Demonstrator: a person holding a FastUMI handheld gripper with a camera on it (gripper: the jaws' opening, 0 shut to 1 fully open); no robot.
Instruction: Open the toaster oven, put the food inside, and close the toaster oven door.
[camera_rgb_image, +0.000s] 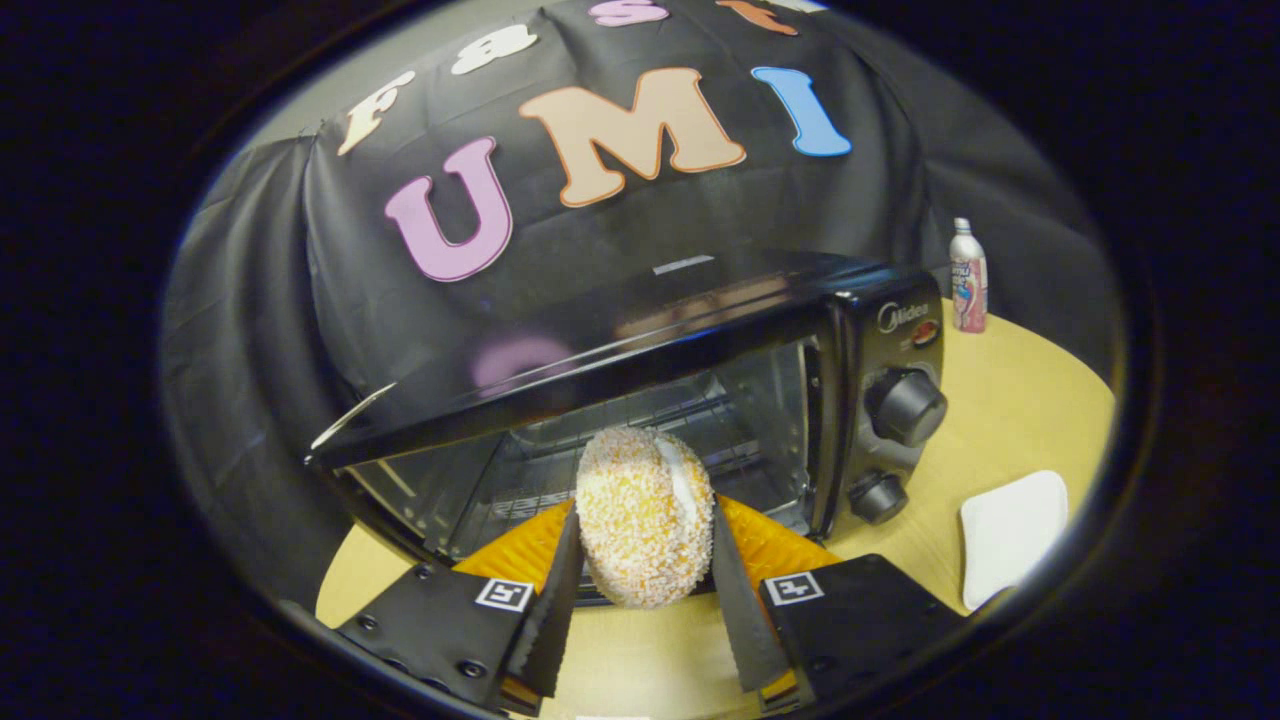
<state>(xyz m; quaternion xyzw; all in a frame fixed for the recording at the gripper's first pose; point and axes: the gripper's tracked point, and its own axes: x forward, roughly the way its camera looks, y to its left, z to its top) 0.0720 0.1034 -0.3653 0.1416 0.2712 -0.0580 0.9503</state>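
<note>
1. A round, crumb-coated pastry (645, 517) is being held in the lower middle of the frame, pinched from both sides by the gripper (640, 560) — both fingers are pressing on it.
2. The toaster oven (640, 400) is being faced just beyond the pastry; its door seems already dropped open, though the door itself is largely hidden behind the food and fingers, and the wire rack (600, 430) is being shown inside.
3. By judgement, the placing step is being carried out: the pastry should be kept level and carried straight forward over the orange surface (770, 545) under it, then lowered onto the rack before the fingers are released.
4. The opening is low, so the upper edge of the oven is being treated as the main obstacle — the pastry should be kept under it and centred.
5. At the right of the frame, two knobs (905, 405) are sitting on the oven's panel; a white pad (1012, 530) and a bottle (967, 277) are standing well apart on the table (1020, 410), out of the path.
</note>
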